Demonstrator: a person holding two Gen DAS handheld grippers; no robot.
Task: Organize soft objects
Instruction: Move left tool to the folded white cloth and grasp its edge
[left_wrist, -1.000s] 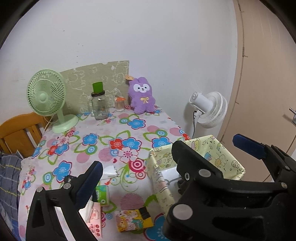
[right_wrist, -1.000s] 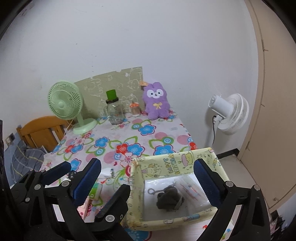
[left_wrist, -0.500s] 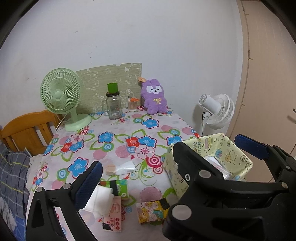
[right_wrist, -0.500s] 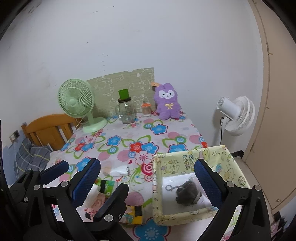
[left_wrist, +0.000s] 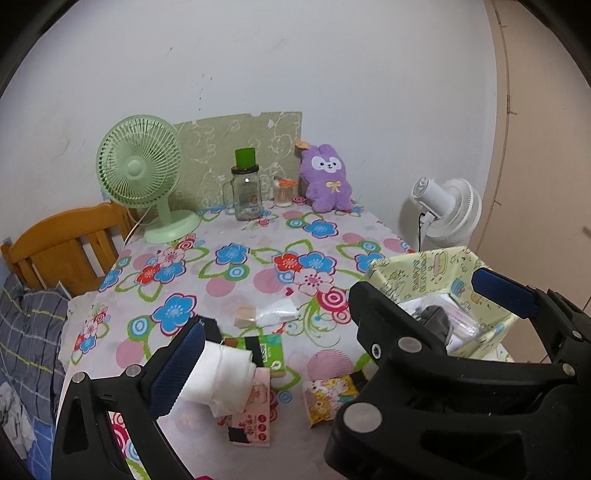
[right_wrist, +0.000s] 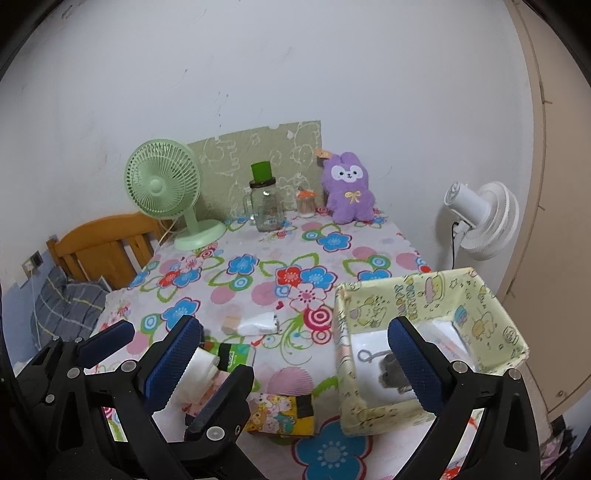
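Note:
A yellow-green patterned fabric box (right_wrist: 424, 295) stands at the table's near right; it also shows in the left wrist view (left_wrist: 417, 269). A grey plush keychain (right_wrist: 388, 369) lies inside it. A white rolled cloth (left_wrist: 221, 380) lies at the near left, beside a green tissue pack (left_wrist: 262, 350), a pink pack (left_wrist: 255, 413) and a yellow cartoon pack (right_wrist: 280, 413). A purple plush rabbit (right_wrist: 347, 192) sits at the back. My left gripper (left_wrist: 332, 325) is open and empty above the packs. My right gripper (right_wrist: 291, 354) is open and empty, its right finger over the box.
A green desk fan (right_wrist: 166, 192), a glass jar with a green lid (right_wrist: 264, 206) and a small jar (right_wrist: 306, 203) stand at the back. A white fan (right_wrist: 480, 218) stands off the table's right edge. A wooden chair (right_wrist: 103, 243) is at the left.
Both grippers have pulled back and up from the table, so more of the near edge and the packs shows. Both stay open. The objects have not moved.

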